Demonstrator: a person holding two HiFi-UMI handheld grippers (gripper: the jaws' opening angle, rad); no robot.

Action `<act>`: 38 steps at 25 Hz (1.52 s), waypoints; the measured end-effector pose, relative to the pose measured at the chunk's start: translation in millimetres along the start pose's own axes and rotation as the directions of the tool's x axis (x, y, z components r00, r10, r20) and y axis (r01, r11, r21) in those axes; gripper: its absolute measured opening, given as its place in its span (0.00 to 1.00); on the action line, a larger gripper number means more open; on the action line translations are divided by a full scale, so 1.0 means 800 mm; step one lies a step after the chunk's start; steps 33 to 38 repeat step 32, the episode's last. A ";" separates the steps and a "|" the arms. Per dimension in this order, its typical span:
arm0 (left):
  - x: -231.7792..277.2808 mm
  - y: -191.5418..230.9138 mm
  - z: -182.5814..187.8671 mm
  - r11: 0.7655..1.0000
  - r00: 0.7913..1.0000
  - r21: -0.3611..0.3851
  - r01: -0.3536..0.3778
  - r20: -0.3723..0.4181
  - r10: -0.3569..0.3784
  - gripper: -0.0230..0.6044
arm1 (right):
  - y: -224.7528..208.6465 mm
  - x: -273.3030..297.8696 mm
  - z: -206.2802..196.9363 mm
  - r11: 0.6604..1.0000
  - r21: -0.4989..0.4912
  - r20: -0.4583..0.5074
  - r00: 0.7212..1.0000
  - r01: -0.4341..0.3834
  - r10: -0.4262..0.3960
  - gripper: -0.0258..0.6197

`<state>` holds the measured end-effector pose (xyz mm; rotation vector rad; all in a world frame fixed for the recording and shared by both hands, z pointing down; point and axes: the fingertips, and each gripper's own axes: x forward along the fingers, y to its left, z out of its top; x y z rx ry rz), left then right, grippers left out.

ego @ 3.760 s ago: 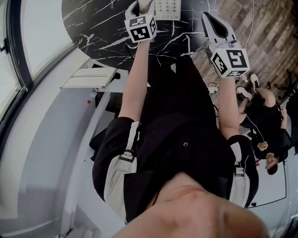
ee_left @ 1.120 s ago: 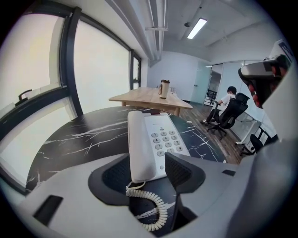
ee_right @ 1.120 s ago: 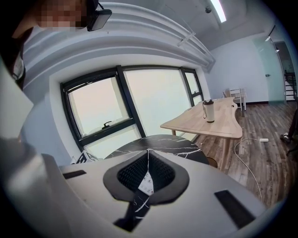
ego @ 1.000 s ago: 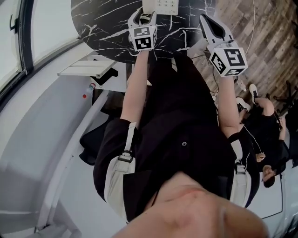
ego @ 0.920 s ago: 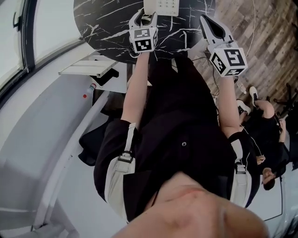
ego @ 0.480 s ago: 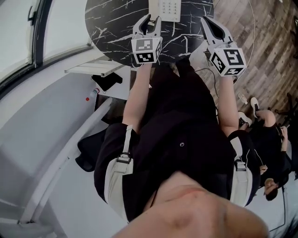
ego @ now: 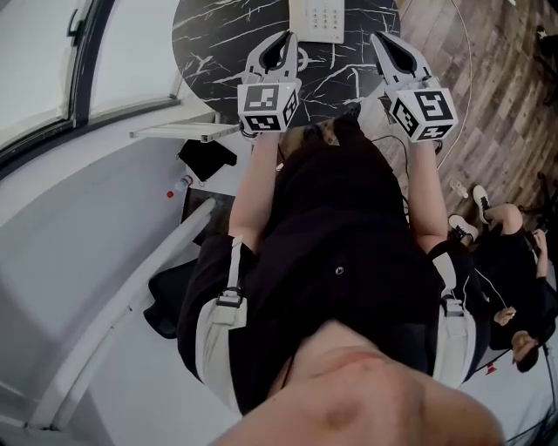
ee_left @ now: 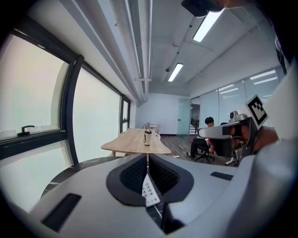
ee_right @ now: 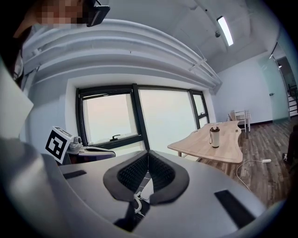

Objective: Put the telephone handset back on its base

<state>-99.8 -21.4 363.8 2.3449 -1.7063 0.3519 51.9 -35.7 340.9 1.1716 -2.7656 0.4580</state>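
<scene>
The white telephone (ego: 316, 16) lies at the far side of a round black marble table (ego: 218, 35); only its keypad end shows, and I cannot make out the handset separately. My left gripper (ego: 283, 38) hovers just short of the telephone, jaws shut with nothing between them. In the left gripper view the keypad (ee_left: 149, 191) shows below the closed left gripper (ee_left: 147, 161). My right gripper (ego: 382, 38) is held to the telephone's right, also shut and empty. In the right gripper view a coiled cord (ee_right: 137, 202) shows under the right gripper (ee_right: 148, 163).
A white ledge (ego: 187, 132) and a black object (ego: 207, 157) sit left of the table. Seated people (ego: 504, 253) are on the wood floor at the right. A wooden table with a tumbler (ee_left: 147, 137) stands farther off, beside large windows (ee_right: 163, 116).
The left gripper's jaws have closed from open. Both grippers have drawn back from the telephone toward the table's near edge, and the head view has swung so more of the table shows.
</scene>
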 end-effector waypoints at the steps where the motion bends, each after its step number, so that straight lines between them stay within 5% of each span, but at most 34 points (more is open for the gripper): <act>1: -0.009 0.001 0.004 1.000 1.000 -0.005 0.011 0.008 -0.011 0.08 | 0.007 -0.003 0.002 1.000 -0.004 0.004 1.000 0.008 -0.008 0.09; 14: -0.103 0.015 0.025 0.988 0.983 -0.027 0.152 0.107 -0.148 0.07 | 0.097 -0.039 -0.010 0.995 -0.052 0.035 0.995 0.090 -0.088 0.09; 38: -0.123 0.028 0.021 0.983 0.979 -0.035 0.178 0.102 -0.174 0.07 | 0.128 -0.044 -0.003 0.990 -0.066 0.053 0.992 0.121 -0.117 0.09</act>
